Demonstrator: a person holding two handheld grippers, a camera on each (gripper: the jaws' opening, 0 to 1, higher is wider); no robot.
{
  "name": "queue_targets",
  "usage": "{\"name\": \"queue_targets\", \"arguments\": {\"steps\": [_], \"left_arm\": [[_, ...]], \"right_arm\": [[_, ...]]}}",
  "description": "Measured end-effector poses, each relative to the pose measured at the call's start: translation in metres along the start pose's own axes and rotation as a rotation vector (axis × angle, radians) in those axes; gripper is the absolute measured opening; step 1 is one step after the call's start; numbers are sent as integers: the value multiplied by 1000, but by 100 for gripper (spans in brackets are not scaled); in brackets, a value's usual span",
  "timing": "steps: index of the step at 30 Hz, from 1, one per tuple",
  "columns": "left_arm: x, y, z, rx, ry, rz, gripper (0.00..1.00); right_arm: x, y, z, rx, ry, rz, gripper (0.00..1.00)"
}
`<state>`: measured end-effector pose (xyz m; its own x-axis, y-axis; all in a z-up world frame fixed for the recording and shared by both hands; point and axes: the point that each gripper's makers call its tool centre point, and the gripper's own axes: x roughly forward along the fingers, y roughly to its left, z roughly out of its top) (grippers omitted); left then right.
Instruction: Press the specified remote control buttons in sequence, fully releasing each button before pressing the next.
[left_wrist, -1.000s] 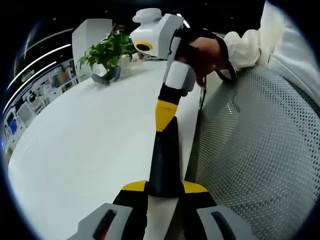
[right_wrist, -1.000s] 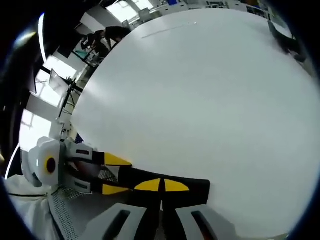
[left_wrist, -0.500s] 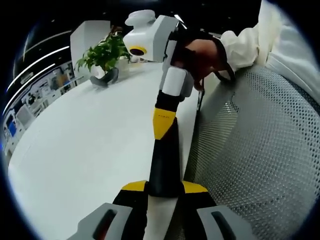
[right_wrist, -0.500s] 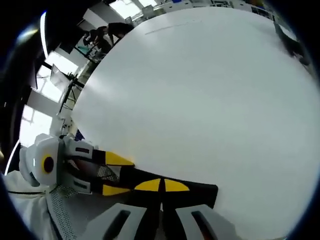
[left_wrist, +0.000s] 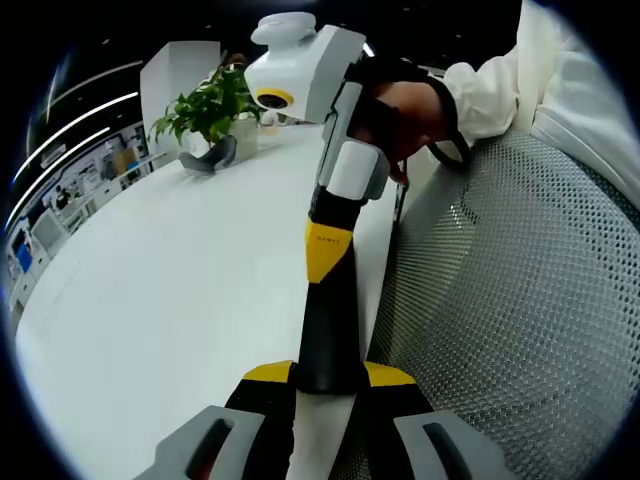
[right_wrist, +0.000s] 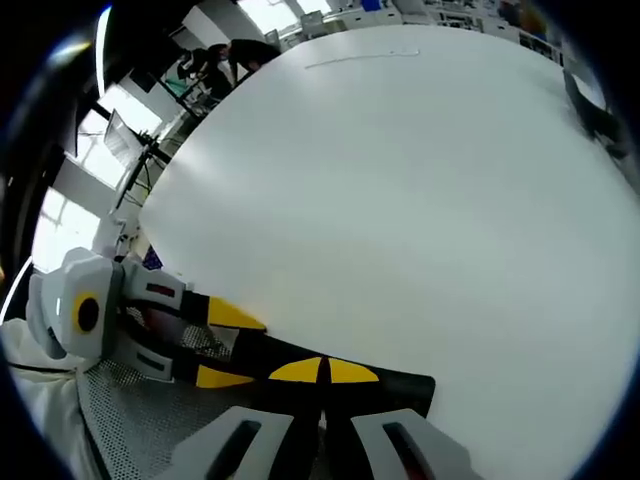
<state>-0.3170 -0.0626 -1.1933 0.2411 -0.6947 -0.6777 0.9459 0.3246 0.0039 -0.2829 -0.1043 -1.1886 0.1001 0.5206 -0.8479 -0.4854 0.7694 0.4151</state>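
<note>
Black remote (left_wrist: 328, 330) — buttons indiscernible, end-on.

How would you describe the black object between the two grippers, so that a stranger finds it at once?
Start at the white table and go to its edge by the grey mesh surface. There a long, slim black bar lies, held at both ends between yellow-tipped jaws; it is the sole dark thing there.

The right gripper (left_wrist: 322, 300) has a white body and black jaws tipped yellow — a black strap crosses the hand (left_wrist: 400, 110), and the sleeve (left_wrist: 490, 85) is white.
</note>
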Motion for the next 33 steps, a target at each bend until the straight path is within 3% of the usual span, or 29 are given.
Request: {"name": "queue_targets", "arguments": {"steps": [11,15,21,26,33], "left_arm": [[1,1,0,2,0,-1,24],[1,0,0,4,2,0,24],[1,0,0,2,5,2,24],[1,0,0,1,10,1,24],[1,1,-1,-15,17,8,25]], "right_arm": [[2,1,0,-113,23,-72,0],[0,-1,0,-73,-4,-37,0],[-2,-2,1,91,-2,29,0],[-4,-11,3,70,-7,-21,0],[-4,-8,-1,82,13,-2,0]]}}
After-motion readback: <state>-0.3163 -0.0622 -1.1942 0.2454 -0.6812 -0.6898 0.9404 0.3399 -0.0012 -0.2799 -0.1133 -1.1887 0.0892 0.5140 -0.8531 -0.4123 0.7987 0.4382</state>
